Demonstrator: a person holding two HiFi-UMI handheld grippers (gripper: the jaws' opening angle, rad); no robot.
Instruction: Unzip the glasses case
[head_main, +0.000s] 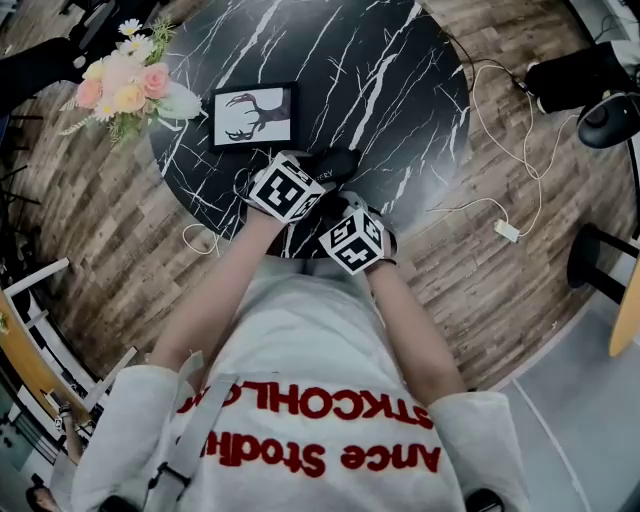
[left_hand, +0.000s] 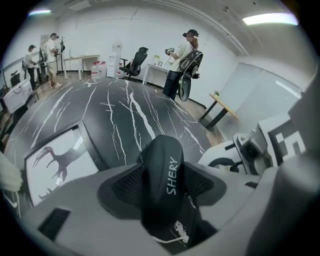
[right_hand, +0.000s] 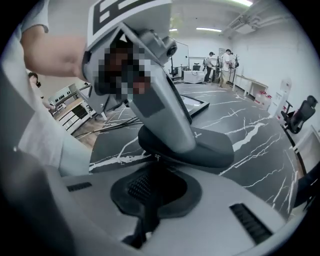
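Closest to the person, the right gripper (right_hand: 149, 186) is clenched tight, its two jaws pressed together. A tiny zip tab (right_hand: 156, 158) sits right at its tips, but I cannot tell if the tab is pinched. Just past it, the left gripper (left_hand: 162, 189) has its jaws around the black glasses case (left_hand: 165, 160), one pad on each side, and looks to be gripping it. The case sits near the front edge of the round black table (head_main: 400, 80) with white streaks. I think the case is light with a hard shell, so it will slide or turn if nothing holds it down. Its skin looks smooth and a bit slippery. The best place to hold it is across the fat middle, where the left gripper is, while the other one takes the little tab, which is small and easy to lose. Farther back is a picture of a deer (head_main: 251, 116), and past that some flowers (head_main: 128, 80).
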